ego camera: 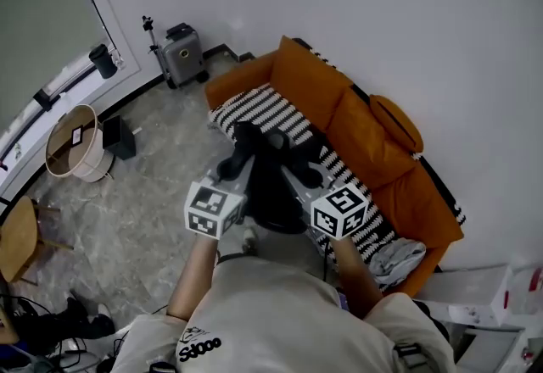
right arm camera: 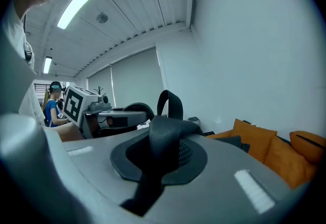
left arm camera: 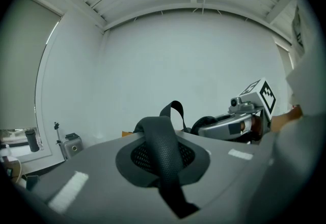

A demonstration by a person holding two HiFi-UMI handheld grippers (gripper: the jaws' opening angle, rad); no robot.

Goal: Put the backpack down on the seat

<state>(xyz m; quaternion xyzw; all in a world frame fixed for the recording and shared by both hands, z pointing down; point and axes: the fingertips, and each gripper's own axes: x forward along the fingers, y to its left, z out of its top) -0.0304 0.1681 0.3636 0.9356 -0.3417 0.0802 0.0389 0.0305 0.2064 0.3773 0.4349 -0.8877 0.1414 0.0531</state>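
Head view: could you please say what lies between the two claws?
The black backpack hangs there, straps clamped in the left claw and right claw; the head view shows it.

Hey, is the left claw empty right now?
No, the left claw is shut on a black mesh backpack strap that runs up between its jaws.

1. We looked steeply down from the head camera, past the left gripper and right gripper, onto the orange sofa.
2. Each gripper camera sat close behind its jaws, a backpack strap filling the foreground, and faced nearly level.
3. Each gripper view caught the other gripper; the right one shared the sofa.
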